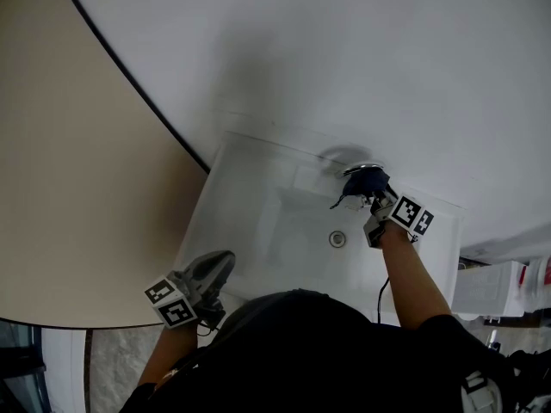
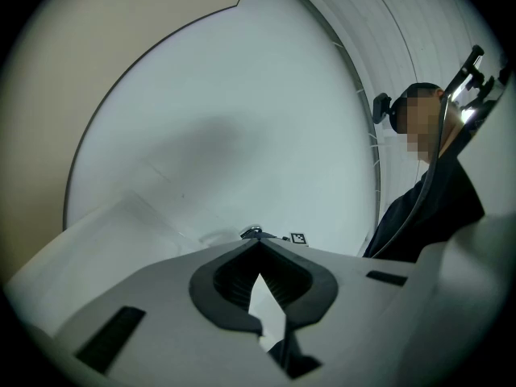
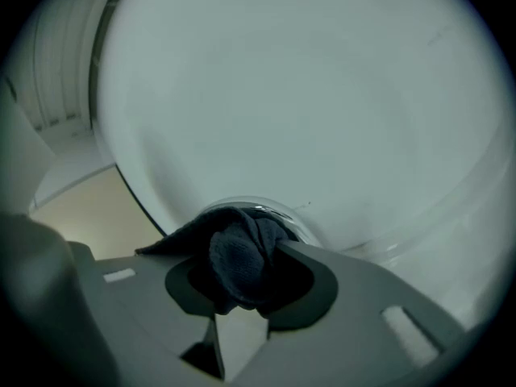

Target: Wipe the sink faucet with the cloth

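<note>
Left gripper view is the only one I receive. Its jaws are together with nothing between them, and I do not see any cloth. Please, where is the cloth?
Observer: The right gripper view shows the dark cloth bunched between the jaws of the right gripper, which are clamped on it.
Operator: Does it touch the faucet?
Observer: In the head view, the cloth sits right against the chrome faucet at the back of the sink.
Operator: And where is my left gripper?
Observer: The head view shows the left gripper near the sink's front left corner, well apart from the faucet.
</note>
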Available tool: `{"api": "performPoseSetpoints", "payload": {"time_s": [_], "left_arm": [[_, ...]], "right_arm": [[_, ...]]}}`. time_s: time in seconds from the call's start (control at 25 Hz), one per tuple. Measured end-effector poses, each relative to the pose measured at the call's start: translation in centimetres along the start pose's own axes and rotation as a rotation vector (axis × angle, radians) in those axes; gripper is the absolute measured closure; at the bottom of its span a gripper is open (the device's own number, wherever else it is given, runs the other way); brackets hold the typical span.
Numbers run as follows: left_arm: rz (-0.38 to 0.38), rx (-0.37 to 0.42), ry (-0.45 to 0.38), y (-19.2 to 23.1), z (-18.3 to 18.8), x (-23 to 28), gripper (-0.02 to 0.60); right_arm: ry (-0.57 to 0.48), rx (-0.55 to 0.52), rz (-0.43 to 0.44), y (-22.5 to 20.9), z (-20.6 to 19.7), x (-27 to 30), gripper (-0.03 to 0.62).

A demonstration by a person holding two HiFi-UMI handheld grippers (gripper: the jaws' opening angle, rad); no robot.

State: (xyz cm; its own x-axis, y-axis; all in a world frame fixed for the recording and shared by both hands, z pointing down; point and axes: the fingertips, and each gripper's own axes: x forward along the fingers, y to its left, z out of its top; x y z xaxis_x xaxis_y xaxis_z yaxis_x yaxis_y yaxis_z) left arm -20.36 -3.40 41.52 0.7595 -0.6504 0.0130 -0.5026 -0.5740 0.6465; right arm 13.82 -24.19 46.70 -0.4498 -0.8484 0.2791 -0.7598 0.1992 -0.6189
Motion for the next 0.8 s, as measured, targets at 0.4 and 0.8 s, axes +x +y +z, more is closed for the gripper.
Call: {"api": "performPoseSetpoints", "payload": {"time_s": [0.4, 0.8], "left_arm": [[-0.017, -0.005, 0.012, 0.0, -0.5, 0.7, 0.581], [0.0, -0.017, 0.012, 0.3, -0.8, 0.0, 0.581]], "right_arm": [[0.404, -1.689, -0.384, -0.2, -2.3, 1.3, 0.49], [0.707, -1.744, -0.468, -5.3, -6.0, 3.3, 0.491]]}}
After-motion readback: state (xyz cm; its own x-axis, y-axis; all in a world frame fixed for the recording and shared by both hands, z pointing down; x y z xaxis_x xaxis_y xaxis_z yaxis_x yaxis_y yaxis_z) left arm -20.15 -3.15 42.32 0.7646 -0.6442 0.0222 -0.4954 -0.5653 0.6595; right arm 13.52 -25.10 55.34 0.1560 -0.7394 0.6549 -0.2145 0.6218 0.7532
